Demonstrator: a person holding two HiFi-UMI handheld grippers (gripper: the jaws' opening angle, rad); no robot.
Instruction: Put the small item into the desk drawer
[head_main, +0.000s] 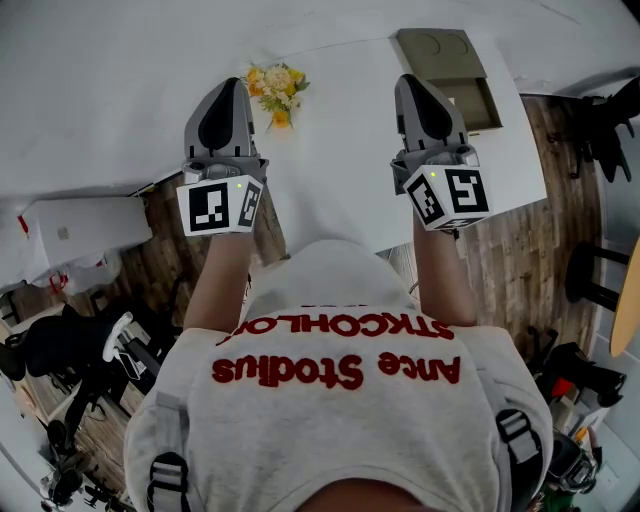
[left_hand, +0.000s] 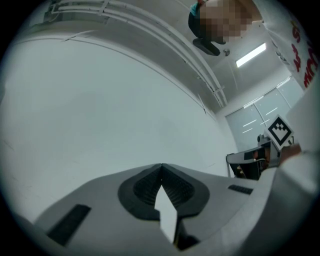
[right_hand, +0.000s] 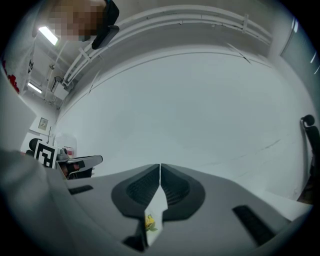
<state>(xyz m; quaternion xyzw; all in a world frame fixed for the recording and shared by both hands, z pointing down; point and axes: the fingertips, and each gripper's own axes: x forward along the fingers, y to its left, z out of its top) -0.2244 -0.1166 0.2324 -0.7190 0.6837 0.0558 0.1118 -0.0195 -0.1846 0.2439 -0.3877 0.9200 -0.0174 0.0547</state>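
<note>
Lying just beyond right tool (head_main: 410, 82), drawer (head_main: 478, 100).

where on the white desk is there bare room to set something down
The middle of the white desk is bare, between the yellow flower bunch and the olive-brown box. Its far corners, where those two sit, are taken.

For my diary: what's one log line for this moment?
left gripper: shut, empty | right gripper: shut, empty | flowers: on desk

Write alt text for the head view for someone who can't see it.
A person holds the left gripper and right gripper, both shut and empty, toward a white desk with yellow flowers and an olive-green box.
</note>
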